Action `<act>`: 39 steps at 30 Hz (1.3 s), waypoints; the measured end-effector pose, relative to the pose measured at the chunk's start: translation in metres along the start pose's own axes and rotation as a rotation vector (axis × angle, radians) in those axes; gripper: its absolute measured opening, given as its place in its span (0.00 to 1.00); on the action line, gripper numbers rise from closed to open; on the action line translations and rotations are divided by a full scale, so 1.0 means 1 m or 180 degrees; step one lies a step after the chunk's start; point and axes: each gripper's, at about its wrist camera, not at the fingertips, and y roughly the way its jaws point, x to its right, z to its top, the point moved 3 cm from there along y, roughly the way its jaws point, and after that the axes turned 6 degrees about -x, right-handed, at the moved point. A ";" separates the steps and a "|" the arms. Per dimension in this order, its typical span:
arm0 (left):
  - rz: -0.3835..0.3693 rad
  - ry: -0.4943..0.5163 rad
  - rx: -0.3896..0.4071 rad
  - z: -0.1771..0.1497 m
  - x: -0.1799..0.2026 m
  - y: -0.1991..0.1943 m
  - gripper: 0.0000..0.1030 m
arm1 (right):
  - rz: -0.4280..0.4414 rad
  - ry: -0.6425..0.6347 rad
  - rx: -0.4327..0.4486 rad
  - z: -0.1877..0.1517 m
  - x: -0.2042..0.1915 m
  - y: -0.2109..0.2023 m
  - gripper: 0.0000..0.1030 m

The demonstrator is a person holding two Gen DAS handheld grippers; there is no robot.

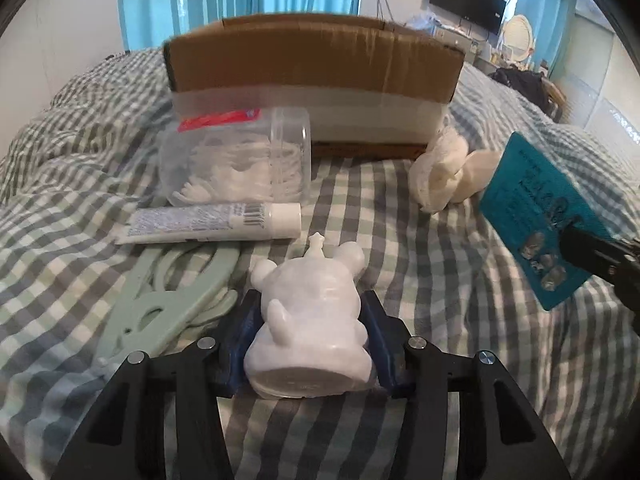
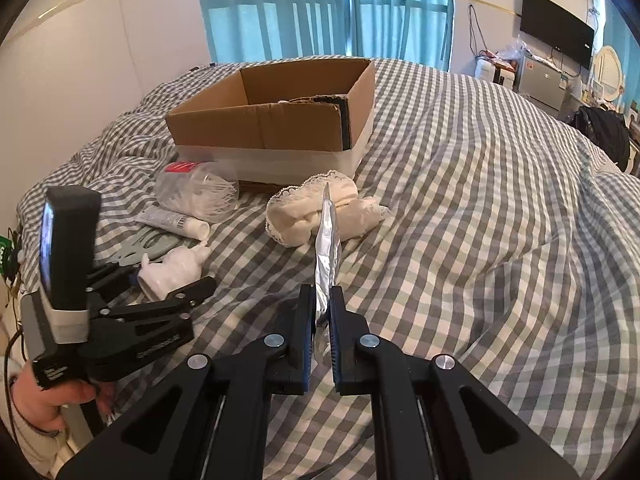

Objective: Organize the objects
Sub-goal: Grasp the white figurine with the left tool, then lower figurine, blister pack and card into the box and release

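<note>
Checked bedding (image 2: pixel 460 208) covers the bed, w/ an open box (image 2: pixel 280 120) at the back. L gripper (image 1: pixel 310 320) is clamped on a white figurine (image 1: pixel 308 312), laid on its side, base toward the cam, head toward the box, long axis along the fingers. R gripper (image 2: pixel 322 320) is clenched on a flat pouch (image 2: pixel 328 248), held edge-on, long axis pointing up and away; its teal face (image 1: pixel 540 216) is seen from the left cam. Jar (image 1: pixel 240 156), tube (image 1: pixel 212 222), hanger (image 1: pixel 160 304) & lace cloth (image 2: pixel 320 212) lie in front of the box.
</note>
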 end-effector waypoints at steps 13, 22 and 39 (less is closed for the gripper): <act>-0.0111 -0.0086 0.0524 0.060 -0.010 -0.094 0.49 | 0.0145 -0.0145 0.0490 0.036 -0.023 -0.074 0.07; -0.0045 0.0025 0.0875 0.160 -0.025 -0.107 0.49 | 0.0187 -0.0459 0.0773 0.126 -0.049 -0.088 0.07; 0.0222 0.0182 0.0450 0.229 -0.046 0.046 0.50 | 0.0351 -0.0398 0.0414 0.221 -0.003 0.081 0.07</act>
